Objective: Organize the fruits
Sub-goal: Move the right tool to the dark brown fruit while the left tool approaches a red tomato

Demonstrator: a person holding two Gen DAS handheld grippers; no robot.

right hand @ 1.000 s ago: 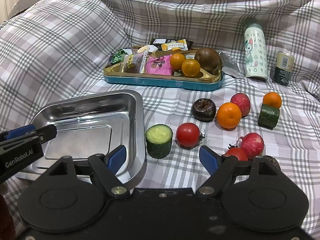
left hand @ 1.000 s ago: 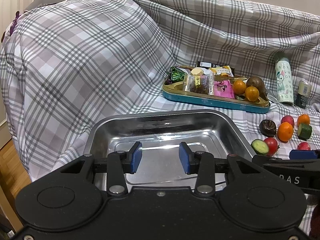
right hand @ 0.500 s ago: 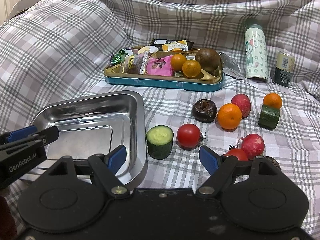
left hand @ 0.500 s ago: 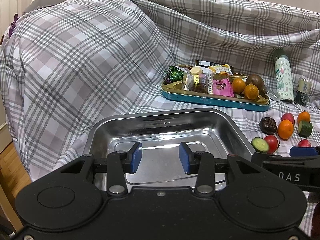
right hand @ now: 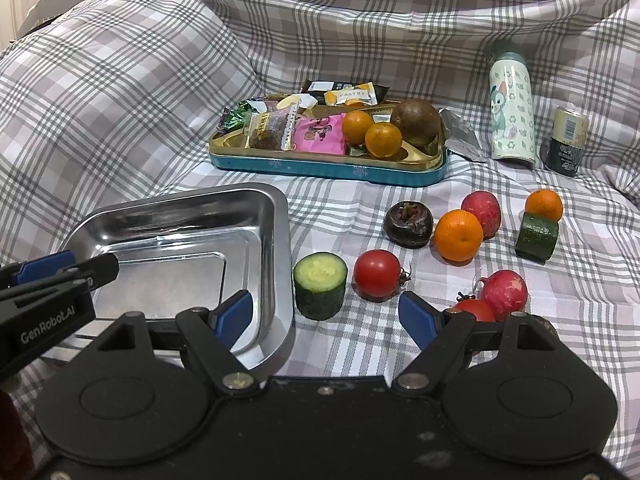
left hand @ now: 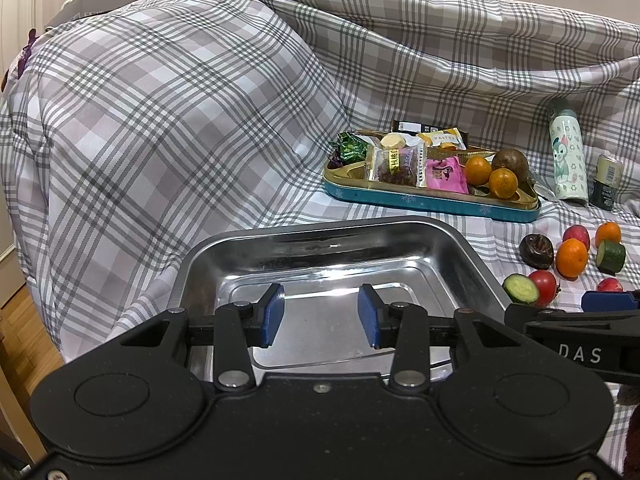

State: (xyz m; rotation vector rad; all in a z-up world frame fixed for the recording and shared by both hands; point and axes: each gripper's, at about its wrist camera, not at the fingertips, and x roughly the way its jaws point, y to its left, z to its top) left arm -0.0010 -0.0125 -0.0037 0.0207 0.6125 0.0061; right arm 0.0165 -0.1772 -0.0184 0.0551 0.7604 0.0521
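Steel tray fills the lower middle of the left view, nothing in it, so I'd guess it's the drop spot for the fruit. Left hand-held gripper hangs over it, jaws partly apart, holding nothing.

Right view: right hand-held gripper is spread wide and empty at bottom centre, aimed at the cucumber chunk and glossy red tomato. Oranges and the rest sit loose on the plaid sheet, centre right.
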